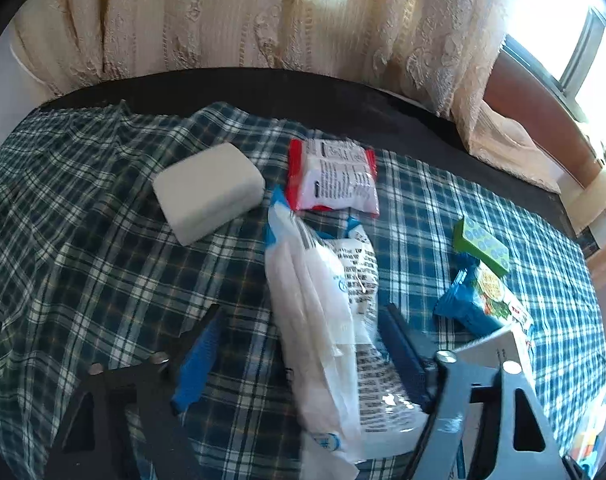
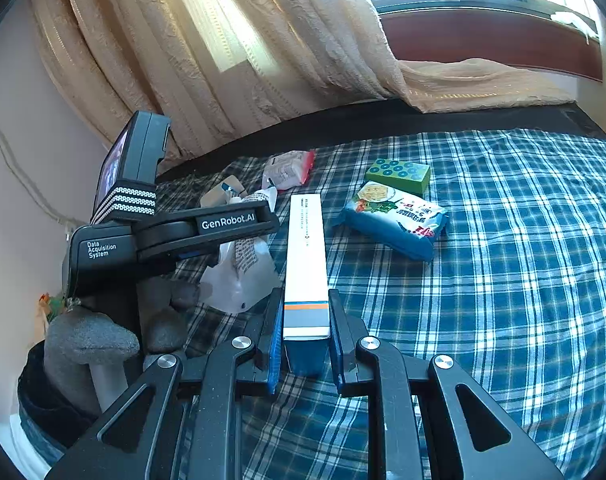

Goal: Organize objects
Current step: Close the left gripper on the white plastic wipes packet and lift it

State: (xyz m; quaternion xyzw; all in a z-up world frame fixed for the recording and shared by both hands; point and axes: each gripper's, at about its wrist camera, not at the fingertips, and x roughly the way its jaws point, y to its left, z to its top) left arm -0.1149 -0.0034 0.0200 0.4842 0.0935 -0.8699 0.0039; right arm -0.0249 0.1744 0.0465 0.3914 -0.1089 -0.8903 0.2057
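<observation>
On the plaid cloth, a long white plastic bag (image 1: 323,320) with black print lies between the fingers of my left gripper (image 1: 303,312). The gripper is open: the left blue pad (image 1: 199,356) stands clear of the bag and the right pad (image 1: 403,352) is at its edge. My right gripper (image 2: 306,294) is shut on the near end of a long white box (image 2: 307,248) with an orange and blue band, held just above the cloth. The box points away from me.
A white block (image 1: 209,192) and a red-and-white packet (image 1: 335,176) lie beyond the bag. A green dotted box (image 2: 399,176) and a blue noodle packet (image 2: 395,224) lie right of the box. A grey-gloved hand (image 2: 91,340) holds the left gripper's housing (image 2: 207,226). Curtains hang behind the dark table edge (image 1: 303,88).
</observation>
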